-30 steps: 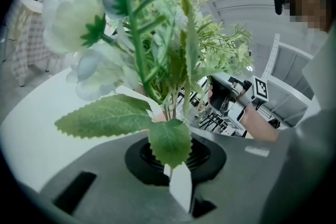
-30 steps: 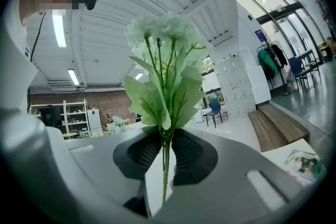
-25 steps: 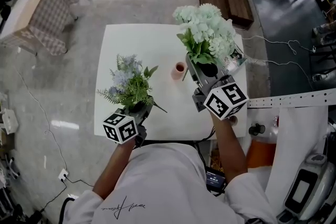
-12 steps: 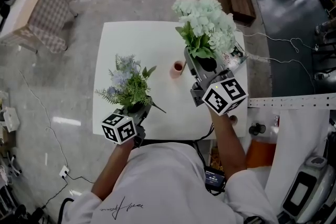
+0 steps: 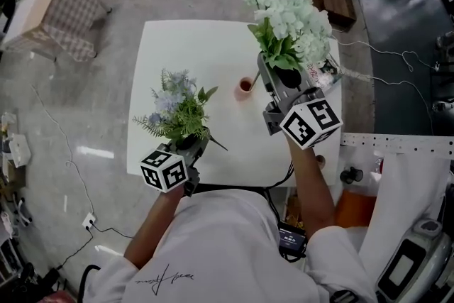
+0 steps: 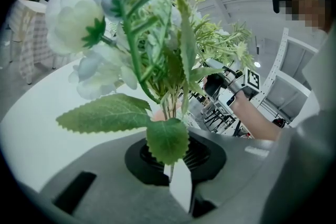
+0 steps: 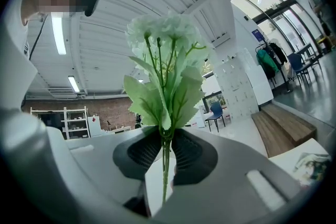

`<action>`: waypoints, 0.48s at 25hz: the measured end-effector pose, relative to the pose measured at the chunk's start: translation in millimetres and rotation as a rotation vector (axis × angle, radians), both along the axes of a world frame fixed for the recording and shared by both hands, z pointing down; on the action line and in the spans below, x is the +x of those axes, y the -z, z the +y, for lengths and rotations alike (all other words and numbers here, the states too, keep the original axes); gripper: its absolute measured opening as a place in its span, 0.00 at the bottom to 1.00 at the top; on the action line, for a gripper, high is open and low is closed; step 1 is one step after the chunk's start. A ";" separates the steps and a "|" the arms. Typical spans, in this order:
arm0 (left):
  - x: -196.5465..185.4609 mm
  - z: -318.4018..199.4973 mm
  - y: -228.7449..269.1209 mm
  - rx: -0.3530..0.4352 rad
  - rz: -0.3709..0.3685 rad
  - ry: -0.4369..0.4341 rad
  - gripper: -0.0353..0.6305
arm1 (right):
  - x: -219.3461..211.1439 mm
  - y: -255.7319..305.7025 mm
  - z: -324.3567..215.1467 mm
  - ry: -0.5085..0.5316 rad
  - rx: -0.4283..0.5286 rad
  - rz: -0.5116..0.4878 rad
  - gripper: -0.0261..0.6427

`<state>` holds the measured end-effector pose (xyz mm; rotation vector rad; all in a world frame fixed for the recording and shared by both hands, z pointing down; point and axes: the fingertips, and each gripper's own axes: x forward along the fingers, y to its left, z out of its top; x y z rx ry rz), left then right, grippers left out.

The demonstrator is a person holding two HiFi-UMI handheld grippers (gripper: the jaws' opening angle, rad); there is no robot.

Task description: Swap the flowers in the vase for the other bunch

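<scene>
- Holding both bunches above the worktop [image 5: 206, 53]: the left gripper [image 5: 190, 147] has its fingers clamped on the blue bunch's [image 5: 176, 108] wiry stems, and the right gripper [image 5: 278, 85] has its fingers clamped on the white bunch [image 5: 291, 14].
- The small pink vase [image 5: 245, 87] looks empty, at the right gripper's nine o'clock.
- Next, likely: thread the thin stems into its narrow mouth.
- Leaves are serrated, fronds feathery, white heads puffy and rounded.

Blue bunch [image 5: 176, 108]: pale blue blooms, ferny sprigs, toothed green leaves. Its stems are clamped in my left gripper [image 6: 169, 162], heads up, over the near left part of the table [image 5: 213, 53].

White bunch [image 5: 291, 18]: greenish-white clustered heads, broad leaves. Its thin stems are pinched in my right gripper [image 7: 164, 160], upright, over the far right corner.

Vase [image 5: 245, 87]: small, pink, upright, empty, on the table between both bunches, nearer the white one.
</scene>
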<state>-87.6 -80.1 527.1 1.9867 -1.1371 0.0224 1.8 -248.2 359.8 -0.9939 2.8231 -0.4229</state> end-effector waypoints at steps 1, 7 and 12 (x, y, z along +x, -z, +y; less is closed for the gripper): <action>-0.7 -0.1 -1.0 -0.004 -0.001 0.002 0.10 | -0.6 -1.1 -1.8 0.000 0.000 -0.004 0.14; -2.1 1.4 -7.1 -0.023 -0.004 0.013 0.10 | -5.3 -7.5 -5.7 0.018 0.013 -0.021 0.14; -0.7 3.6 -8.8 -0.033 -0.005 0.012 0.10 | -5.0 -10.3 -6.7 0.008 0.035 -0.031 0.14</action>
